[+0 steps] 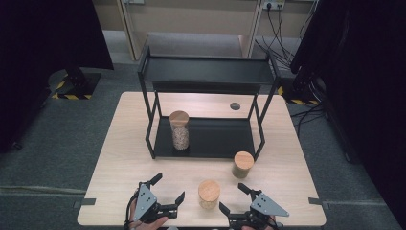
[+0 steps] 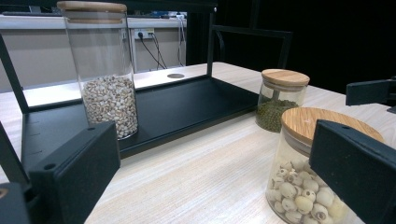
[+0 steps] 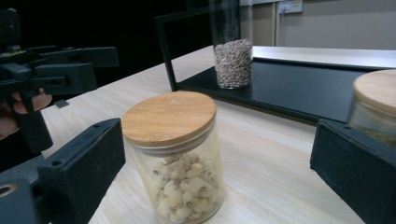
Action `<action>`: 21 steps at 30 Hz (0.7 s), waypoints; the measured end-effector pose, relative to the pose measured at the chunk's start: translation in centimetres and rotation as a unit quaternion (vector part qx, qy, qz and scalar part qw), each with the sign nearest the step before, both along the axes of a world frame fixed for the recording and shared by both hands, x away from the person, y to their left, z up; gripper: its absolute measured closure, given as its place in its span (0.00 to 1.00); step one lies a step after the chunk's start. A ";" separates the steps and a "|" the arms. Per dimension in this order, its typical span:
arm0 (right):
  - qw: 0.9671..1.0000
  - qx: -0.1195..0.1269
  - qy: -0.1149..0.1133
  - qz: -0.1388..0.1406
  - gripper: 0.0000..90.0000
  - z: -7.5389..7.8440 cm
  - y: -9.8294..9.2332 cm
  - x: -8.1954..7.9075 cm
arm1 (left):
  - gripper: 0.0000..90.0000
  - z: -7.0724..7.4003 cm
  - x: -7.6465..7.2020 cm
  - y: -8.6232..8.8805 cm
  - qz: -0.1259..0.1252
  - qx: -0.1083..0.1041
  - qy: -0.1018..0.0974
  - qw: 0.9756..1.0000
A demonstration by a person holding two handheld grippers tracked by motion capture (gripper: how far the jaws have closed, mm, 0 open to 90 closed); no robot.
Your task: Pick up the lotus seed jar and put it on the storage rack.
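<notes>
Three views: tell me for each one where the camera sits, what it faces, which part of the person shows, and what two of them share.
High view: above the near table edge, looking forward and down at the rack; both hands with left tongs and right tongs show.
Left gripper view: rides the left tongs, facing the tall jar in the rack; own jaws show.
Right gripper view: rides the right tongs, facing the short jar; own jaws and the left hand show.
Shared: both gripper views show the short jar and the tall jar.

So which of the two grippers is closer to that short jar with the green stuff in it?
Right. The right gripper sits just in front of the green jar, slightly to its left; the left gripper is well off to the left, beyond the pale-seed jar.
</notes>
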State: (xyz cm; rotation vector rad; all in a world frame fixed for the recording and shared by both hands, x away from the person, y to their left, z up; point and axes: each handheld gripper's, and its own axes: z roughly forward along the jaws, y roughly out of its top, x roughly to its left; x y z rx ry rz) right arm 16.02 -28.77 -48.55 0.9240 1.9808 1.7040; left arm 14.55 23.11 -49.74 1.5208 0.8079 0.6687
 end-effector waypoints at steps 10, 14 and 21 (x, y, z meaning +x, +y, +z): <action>1.000 -0.019 -0.010 0.011 0.04 0.0 1.4 0.3 | 0.02 0.0 0.0 0.0 -0.001 0.000 -0.001 1.000; 0.999 -0.028 -0.009 0.015 0.05 -0.1 1.9 0.5 | 0.02 0.0 0.0 0.0 -0.002 0.000 0.000 1.000; 0.999 -0.038 -0.013 0.021 0.06 -0.3 2.8 0.9 | 0.02 -0.1 0.0 0.0 -0.001 -0.003 0.001 1.000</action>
